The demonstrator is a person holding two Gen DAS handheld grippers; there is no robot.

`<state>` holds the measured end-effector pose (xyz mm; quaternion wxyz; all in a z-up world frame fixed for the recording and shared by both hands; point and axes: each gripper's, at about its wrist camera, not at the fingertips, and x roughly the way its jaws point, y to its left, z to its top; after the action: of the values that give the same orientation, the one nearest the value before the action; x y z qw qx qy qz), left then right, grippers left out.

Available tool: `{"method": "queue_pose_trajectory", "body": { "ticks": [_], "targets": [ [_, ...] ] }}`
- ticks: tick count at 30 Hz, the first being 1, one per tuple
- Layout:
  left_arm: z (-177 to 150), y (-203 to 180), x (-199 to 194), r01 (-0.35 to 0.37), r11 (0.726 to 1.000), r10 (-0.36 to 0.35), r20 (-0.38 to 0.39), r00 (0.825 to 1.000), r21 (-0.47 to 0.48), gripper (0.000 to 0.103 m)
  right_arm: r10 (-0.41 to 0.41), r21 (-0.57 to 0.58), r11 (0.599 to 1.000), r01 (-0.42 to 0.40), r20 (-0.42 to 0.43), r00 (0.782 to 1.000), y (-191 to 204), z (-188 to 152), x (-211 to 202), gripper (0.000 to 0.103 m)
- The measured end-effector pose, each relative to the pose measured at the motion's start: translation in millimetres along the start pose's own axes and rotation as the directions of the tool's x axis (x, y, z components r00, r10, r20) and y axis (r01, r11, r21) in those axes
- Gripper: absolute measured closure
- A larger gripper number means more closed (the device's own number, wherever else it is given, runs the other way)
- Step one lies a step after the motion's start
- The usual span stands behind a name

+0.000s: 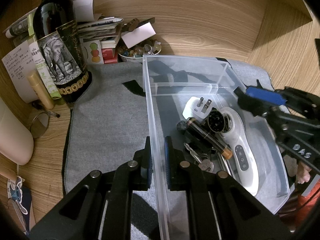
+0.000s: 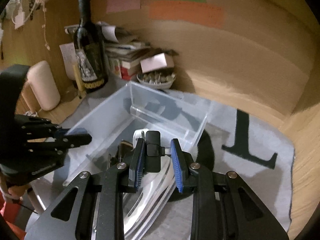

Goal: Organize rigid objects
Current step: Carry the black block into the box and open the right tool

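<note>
A clear plastic bin (image 1: 152,108) with a divider stands on a grey mat. Inside lie a white plug (image 1: 197,108), a white handheld device (image 1: 243,150), a black and gold tube (image 1: 208,138), a round dark compact (image 1: 216,121) and keys (image 1: 200,158). My left gripper (image 1: 159,158) is shut on the bin's left wall. My right gripper (image 2: 157,156) hovers over the bin (image 2: 112,110) and holds a small black gadget (image 2: 153,152) with a connector between its pads. The right gripper also shows in the left wrist view (image 1: 258,98).
A dark wine bottle (image 1: 60,46) stands at the mat's back left, with paper stacks (image 1: 100,30), a bowl of small stones (image 1: 138,50) and a gold tube (image 1: 41,90) nearby. A pale cylinder (image 1: 14,136) lies at the left. Wooden walls close the back and right.
</note>
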<state>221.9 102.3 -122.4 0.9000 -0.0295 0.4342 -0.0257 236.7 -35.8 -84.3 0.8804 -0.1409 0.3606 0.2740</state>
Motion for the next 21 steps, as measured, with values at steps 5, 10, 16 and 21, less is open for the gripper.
{"method": "queue_pose_trajectory", "body": {
  "ticks": [5, 10, 16, 21],
  "targets": [
    [0, 0, 0, 0.001, 1.000, -0.001, -0.001, 1.000, -0.002, 0.094, 0.003, 0.010, 1.000, -0.002, -0.033, 0.999, -1, -6, 9, 0.079],
    [0, 0, 0, 0.001, 1.000, -0.001, -0.003, 1.000, -0.002, 0.094, -0.011, 0.002, 1.000, 0.011, -0.018, 1.000, 1, -5, 3, 0.075],
    [3, 2, -8, -0.011, 1.000, 0.011, 0.019, 1.000, -0.008, 0.094, -0.024, 0.002, 1.000, 0.024, 0.029, 0.999, -1, -3, -13, 0.068],
    [7, 0, -30, -0.027, 1.000, 0.027, 0.079, 0.997, -0.007, 0.094, -0.034, 0.009, 0.999, 0.033, 0.087, 0.996, -2, -3, -36, 0.059]
  ]
}}
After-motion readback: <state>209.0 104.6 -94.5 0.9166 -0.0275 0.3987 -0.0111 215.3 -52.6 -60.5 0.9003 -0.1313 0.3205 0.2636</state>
